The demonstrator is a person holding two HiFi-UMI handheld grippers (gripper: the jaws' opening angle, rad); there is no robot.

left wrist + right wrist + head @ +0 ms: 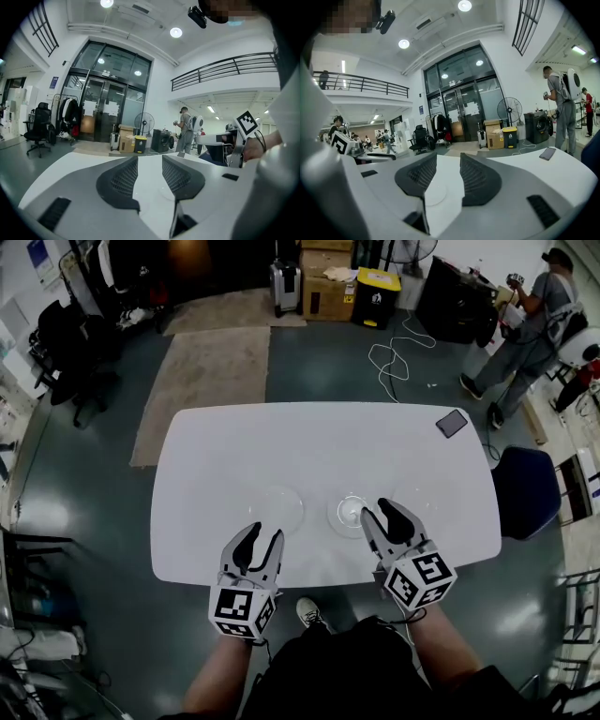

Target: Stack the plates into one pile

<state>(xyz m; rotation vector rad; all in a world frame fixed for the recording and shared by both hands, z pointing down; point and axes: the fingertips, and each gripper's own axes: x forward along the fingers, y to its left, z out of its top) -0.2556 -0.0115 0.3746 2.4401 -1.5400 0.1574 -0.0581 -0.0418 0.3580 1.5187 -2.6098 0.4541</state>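
Head view: a white desk (pixel 309 442) fills the middle of the frame, and two clear glass plates lie flat on its near half, side by side but apart. The left-hand plate (pixel 277 507) sits just left of centre and the right-hand plate (pixel 349 515) just right of centre. They are transparent and hard to read, so I cannot tell whether more lie beyond them. A dark phone (pixel 451 423) rests alone near the desk's upper right corner, well clear of the work.

The left tool (pixel 265 538) hangs at the lower left of centre, just below the left-hand plate's near rim, its jaws parted with only bare desk between them. The right tool (pixel 377 511) is at the lower right of centre. Its tips overlap the right-hand plate's edge in this view, though I cannot tell whether they touch it. The right gripper view shows its jaws apart, with the plate's faint disc on the desk in the gap and not pressed by either pad.

Both tools point low and nearly level, which probably suits sliding a jaw under a thin rim. No stacking has been done yet. Thin glass lying flat on a smooth desk will likely slide rather than lift.
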